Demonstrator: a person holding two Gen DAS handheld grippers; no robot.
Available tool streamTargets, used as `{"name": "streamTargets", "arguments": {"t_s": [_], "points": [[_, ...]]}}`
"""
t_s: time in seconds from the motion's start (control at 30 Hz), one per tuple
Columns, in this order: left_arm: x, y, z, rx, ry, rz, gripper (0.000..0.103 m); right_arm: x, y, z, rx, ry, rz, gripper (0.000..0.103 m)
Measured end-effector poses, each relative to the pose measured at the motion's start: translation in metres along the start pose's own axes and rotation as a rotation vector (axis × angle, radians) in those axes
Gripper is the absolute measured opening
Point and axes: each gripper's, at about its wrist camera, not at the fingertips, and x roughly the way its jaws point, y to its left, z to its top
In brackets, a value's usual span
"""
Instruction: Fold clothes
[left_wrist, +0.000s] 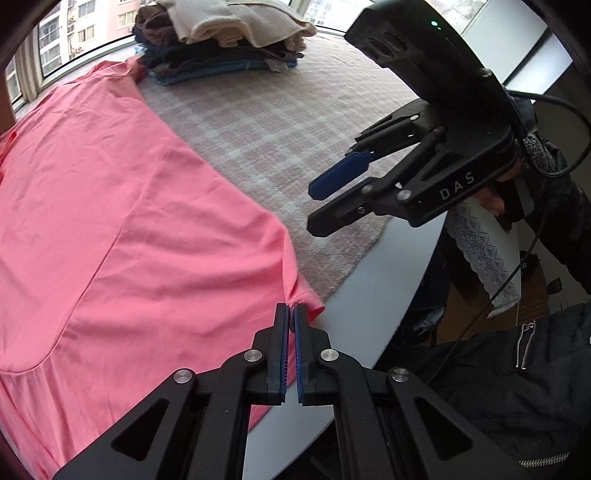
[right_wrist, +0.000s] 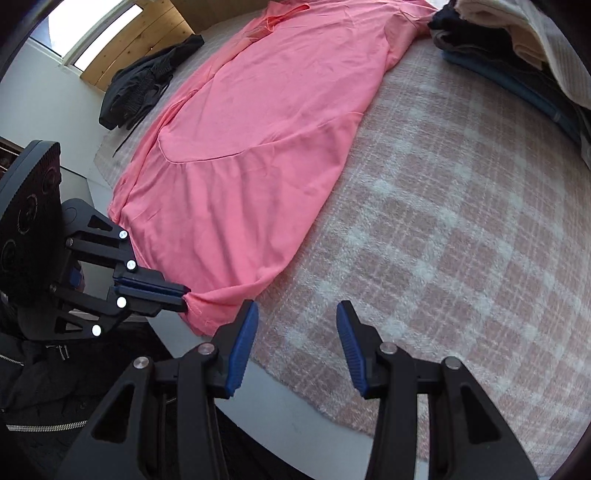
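A pink garment (left_wrist: 110, 206) lies spread flat on a pink-and-white checked blanket (left_wrist: 266, 122); it also shows in the right wrist view (right_wrist: 251, 147). My left gripper (left_wrist: 291, 312) is shut on the garment's near hem corner at the table's edge, and it shows from the side in the right wrist view (right_wrist: 183, 295). My right gripper (right_wrist: 297, 314) is open and empty, hovering over the blanket just right of that corner. It appears in the left wrist view (left_wrist: 314, 206) with its jaws apart.
A stack of folded clothes (left_wrist: 221, 40) sits at the far end of the blanket, also seen in the right wrist view (right_wrist: 517, 55). A black garment (right_wrist: 144, 85) lies beyond the pink one. The white table edge (left_wrist: 369, 295) runs close by.
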Motion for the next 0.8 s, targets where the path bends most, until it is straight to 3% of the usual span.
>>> {"name": "streamTargets", "arguments": {"t_s": [0.2, 0.37, 0.53, 0.63, 0.8], "points": [[-0.011, 0.031, -0.017, -0.102, -0.005, 0.018, 0.007, 0.024, 0.030, 0.017, -0.127, 0.065, -0.030, 0.044], [-0.022, 0.025, -0.028, -0.112, -0.036, -0.002, 0.011, 0.025, 0.038, 0.020, -0.140, 0.074, -0.032, 0.044], [-0.017, 0.015, -0.031, -0.077, -0.013, 0.001, 0.015, 0.008, 0.054, -0.004, -0.140, 0.042, 0.007, 0.044], [-0.022, 0.018, -0.036, -0.064, -0.004, 0.011, 0.015, 0.012, 0.072, -0.026, -0.149, 0.025, -0.029, 0.033], [-0.042, 0.046, -0.042, -0.040, 0.011, 0.060, 0.016, 0.030, 0.089, -0.043, -0.127, -0.032, -0.120, 0.031]]}}
